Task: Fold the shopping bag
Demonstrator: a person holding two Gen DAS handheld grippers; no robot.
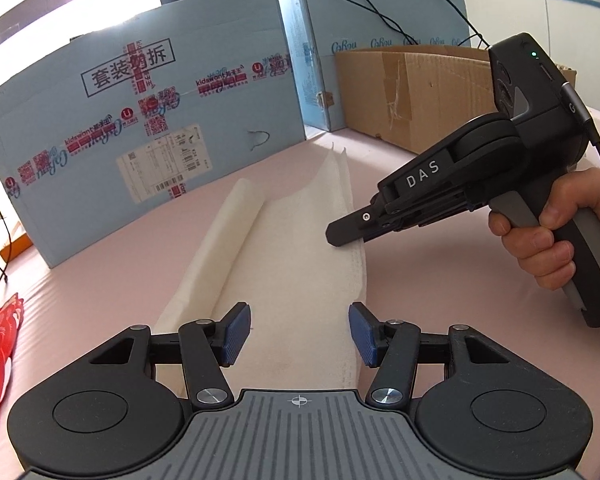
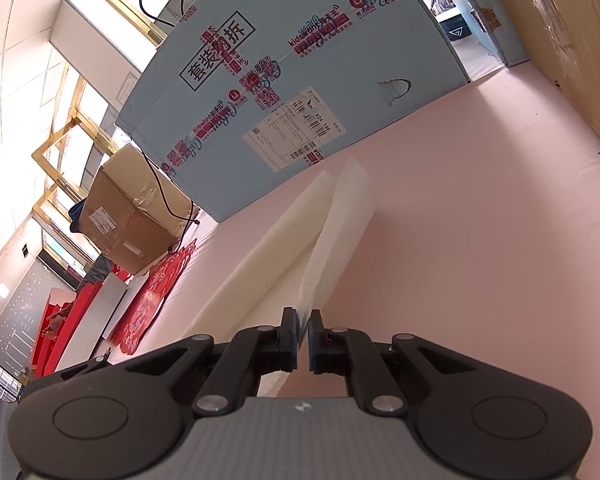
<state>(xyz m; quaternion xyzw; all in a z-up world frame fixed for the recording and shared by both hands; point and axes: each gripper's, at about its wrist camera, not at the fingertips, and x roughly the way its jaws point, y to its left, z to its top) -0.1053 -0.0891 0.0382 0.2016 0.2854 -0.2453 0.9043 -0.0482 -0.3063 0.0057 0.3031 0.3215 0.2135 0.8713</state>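
**Inspector:** Start at the fingers. Right side first.

**Assistant:** The right gripper (image 2: 304, 334) has its fingers (image 2: 289, 338) drawn nearly together, pinching the thin white edge of the shopping bag (image 1: 300, 248). In the left wrist view the same tool (image 1: 346, 232) meets the bag's right-hand border, about halfway along its length, with the person's hand (image 1: 556, 232) on the grip.

**Inspector:** And the left?

**Assistant:** The left gripper (image 1: 298, 334) stands half open, blue pads (image 1: 236, 334) apart and closed on nothing. The near end of the bag lies between and under them; whether the pads touch the cloth I cannot tell.

**Inspector:** How does the bag lie?

**Assistant:** As a long, narrow band on the pink surface (image 1: 100, 264), its long axis running from the left fingers towards the blue carton (image 1: 140, 120). A folded-over roll runs along its left side. Its far tips end just short of the carton, near the gap between it and the brown box (image 1: 412, 92).

**Inspector:** Which hand is better placed for the next fold?

**Assistant:** In my judgement the left: it sits squarely on the near end, in line with the long axis. The right already pins the middle border, which could serve as the fold line. The risk is cloth slipping from that thin pinch.
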